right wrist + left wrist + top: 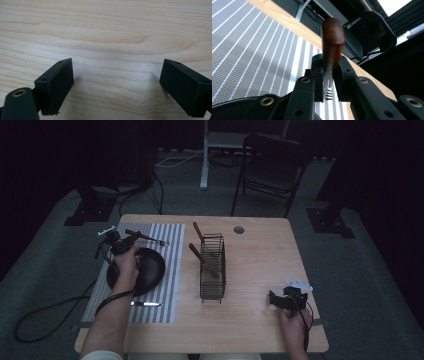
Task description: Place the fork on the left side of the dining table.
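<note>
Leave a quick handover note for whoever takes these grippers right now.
Left gripper: shut on a wooden-handled fork, held over the striped mat behind the black plate.
Right gripper: open, holding nothing, above bare table.
Wire rack mid-table holds two more wooden handles.
A knife lies on the mat in front of the plate.
Likely left: set down the fork, probably unload the rack.

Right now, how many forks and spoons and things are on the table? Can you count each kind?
Wooden-handled fork, held in the left gripper: 1
Wooden-handled utensils in the wire basket, heads hidden: 2
Silver utensil on the striped mat, kind unclear: 1
Black plate: 1
Wire basket: 1
Striped mat: 1
Total: 7
</note>
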`<state>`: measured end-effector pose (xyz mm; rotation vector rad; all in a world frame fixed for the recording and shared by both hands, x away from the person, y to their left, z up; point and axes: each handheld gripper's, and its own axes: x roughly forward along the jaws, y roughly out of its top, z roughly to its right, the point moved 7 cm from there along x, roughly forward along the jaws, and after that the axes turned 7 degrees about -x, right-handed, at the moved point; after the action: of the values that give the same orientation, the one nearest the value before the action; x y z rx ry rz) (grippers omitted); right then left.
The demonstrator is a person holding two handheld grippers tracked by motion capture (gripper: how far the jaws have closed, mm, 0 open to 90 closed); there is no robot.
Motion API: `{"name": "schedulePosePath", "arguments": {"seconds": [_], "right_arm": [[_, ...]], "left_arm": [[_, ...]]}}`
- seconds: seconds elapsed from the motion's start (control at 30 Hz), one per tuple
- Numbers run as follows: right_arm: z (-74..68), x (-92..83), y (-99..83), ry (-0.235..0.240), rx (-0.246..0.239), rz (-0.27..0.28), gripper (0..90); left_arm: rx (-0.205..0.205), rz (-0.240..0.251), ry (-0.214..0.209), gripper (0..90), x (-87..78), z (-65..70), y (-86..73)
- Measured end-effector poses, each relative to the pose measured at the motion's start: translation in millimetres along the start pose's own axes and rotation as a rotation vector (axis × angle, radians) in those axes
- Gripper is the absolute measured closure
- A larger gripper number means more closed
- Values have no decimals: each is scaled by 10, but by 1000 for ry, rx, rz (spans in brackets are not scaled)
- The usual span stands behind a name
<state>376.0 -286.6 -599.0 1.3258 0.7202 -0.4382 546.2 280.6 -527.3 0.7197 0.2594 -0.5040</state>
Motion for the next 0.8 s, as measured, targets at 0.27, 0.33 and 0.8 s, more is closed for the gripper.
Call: {"name": "schedulePosePath", "arguments": {"seconds": [0.27,0.33,0.8], "right_arm": [[0,0,0,0,0,0,116],[0,0,0,0,0,0,115],[0,0,0,0,0,1,116]], "left_arm": [[-27,-19,49,536,27,-146,-11],[-7,-34,91,436,46,-175,-6],[44,-105,200,174,147,-270,-22]]}}
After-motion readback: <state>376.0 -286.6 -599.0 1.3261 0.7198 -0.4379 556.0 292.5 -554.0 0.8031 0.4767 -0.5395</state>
